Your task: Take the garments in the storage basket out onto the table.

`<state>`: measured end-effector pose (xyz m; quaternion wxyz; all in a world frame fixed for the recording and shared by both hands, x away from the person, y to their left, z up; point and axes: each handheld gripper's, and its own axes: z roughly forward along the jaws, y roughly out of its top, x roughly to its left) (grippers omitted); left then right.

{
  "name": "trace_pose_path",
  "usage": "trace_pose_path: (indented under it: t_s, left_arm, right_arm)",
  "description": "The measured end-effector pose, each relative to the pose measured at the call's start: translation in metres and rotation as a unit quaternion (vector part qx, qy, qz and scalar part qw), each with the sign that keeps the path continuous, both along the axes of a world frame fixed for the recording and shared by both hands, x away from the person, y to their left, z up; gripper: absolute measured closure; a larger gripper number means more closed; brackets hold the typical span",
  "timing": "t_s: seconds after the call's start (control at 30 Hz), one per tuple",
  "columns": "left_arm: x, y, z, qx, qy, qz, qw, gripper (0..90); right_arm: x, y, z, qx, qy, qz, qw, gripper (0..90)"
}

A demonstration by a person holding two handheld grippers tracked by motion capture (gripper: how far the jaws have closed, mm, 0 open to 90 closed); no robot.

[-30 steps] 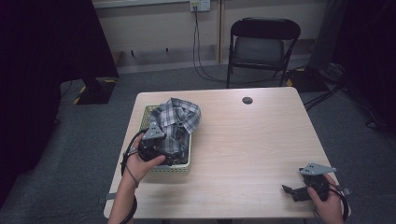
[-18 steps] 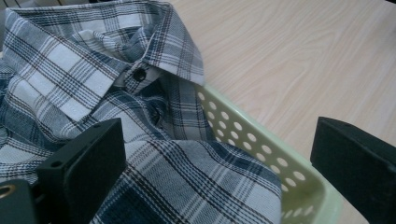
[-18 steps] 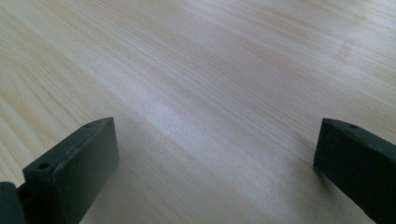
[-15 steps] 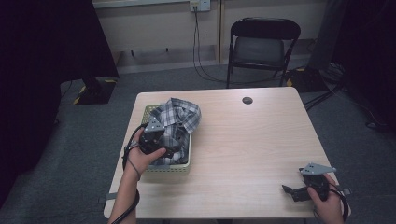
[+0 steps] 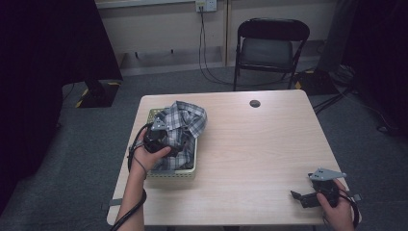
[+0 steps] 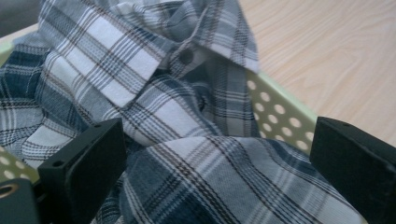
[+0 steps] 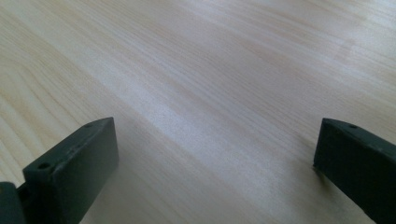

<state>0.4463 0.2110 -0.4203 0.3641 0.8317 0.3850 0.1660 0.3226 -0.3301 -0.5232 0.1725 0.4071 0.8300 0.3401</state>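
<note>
The left gripper (image 6: 219, 182) is hovering with its jaws spread wide over a crumpled plaid shirt (image 6: 154, 93), one jaw on each side of a raised fold, not clamping it. The shirt is lying heaped in a pale green perforated basket (image 6: 280, 114), its collar spilling over the basket's far rim. In the high view the basket (image 5: 171, 174) is sitting near the left edge of the wooden table (image 5: 260, 144), with the left hand (image 5: 151, 156) above it. The right gripper (image 7: 217, 163) is also gaping, holding nothing, just above bare tabletop at the table's near right corner, well apart from the basket. A folding chair (image 5: 272, 43) is standing behind the table.
</note>
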Motion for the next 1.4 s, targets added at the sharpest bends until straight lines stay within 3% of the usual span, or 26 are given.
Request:
trace_pose_path:
  t_s: [0.37,0.9,1.03,1.2,1.3,1.33,1.4]
  left_arm:
    - [0.019,-0.002,-0.01,0.036,0.028,0.029,0.9985,3.0]
    - [0.038,-0.005,-0.029,0.051,0.062,0.046,0.9957,2.3]
    - [0.043,-0.006,-0.035,0.048,0.081,0.058,0.9939,2.1]
    - [0.048,-0.009,-0.043,0.074,0.113,0.064,0.9888,3.0]
    - [0.05,-0.01,-0.048,0.071,0.128,0.072,0.9867,2.0]
    - [0.052,-0.009,-0.053,0.065,0.142,0.082,0.9843,1.1]
    - [0.053,-0.01,-0.057,0.06,0.154,0.086,0.9825,0.0]
  right_arm:
    - [0.0,0.0,0.0,0.0,0.0,0.0,1.0,0.0]
    - [0.0,0.0,0.0,0.0,0.0,0.0,1.0,0.0]
    - [0.0,0.0,0.0,0.0,0.0,0.0,1.0,0.0]
    - [0.0,0.0,0.0,0.0,0.0,0.0,1.0,0.0]
    - [0.0,0.0,0.0,0.0,0.0,0.0,1.0,0.0]
    - [0.0,0.0,0.0,0.0,0.0,0.0,1.0,0.0]
    - [0.0,0.0,0.0,0.0,0.0,0.0,1.0,0.0]
